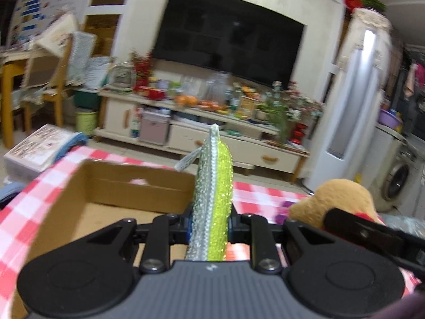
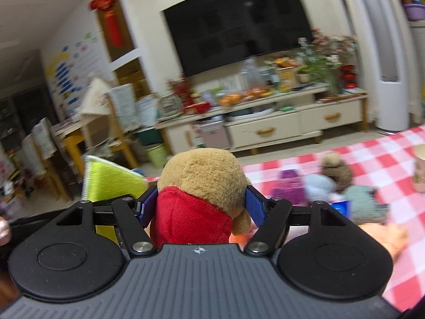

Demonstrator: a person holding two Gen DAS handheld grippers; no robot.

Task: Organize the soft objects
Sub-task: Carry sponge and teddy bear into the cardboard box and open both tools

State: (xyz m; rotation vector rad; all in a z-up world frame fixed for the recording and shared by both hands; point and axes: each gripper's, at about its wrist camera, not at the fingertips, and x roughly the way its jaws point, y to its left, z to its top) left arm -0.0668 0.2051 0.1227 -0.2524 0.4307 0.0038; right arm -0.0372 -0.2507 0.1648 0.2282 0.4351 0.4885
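Note:
My left gripper (image 1: 209, 223) is shut on a green-and-silver scrub sponge (image 1: 212, 186) that stands on edge above the open cardboard box (image 1: 138, 186). My right gripper (image 2: 199, 204) is shut on a tan plush bear in a red shirt (image 2: 202, 186), held above the checked tablecloth. The bear also shows at the right of the left wrist view (image 1: 337, 199), and the sponge at the left of the right wrist view (image 2: 111, 180). Several small soft toys (image 2: 318, 186) lie on the cloth to the right.
A red-and-white checked tablecloth (image 2: 372, 154) covers the table. A cup (image 2: 419, 167) stands at its far right. Beyond the table are a TV stand (image 1: 212, 122) crowded with items, a big TV (image 1: 228, 34), chairs and a fridge.

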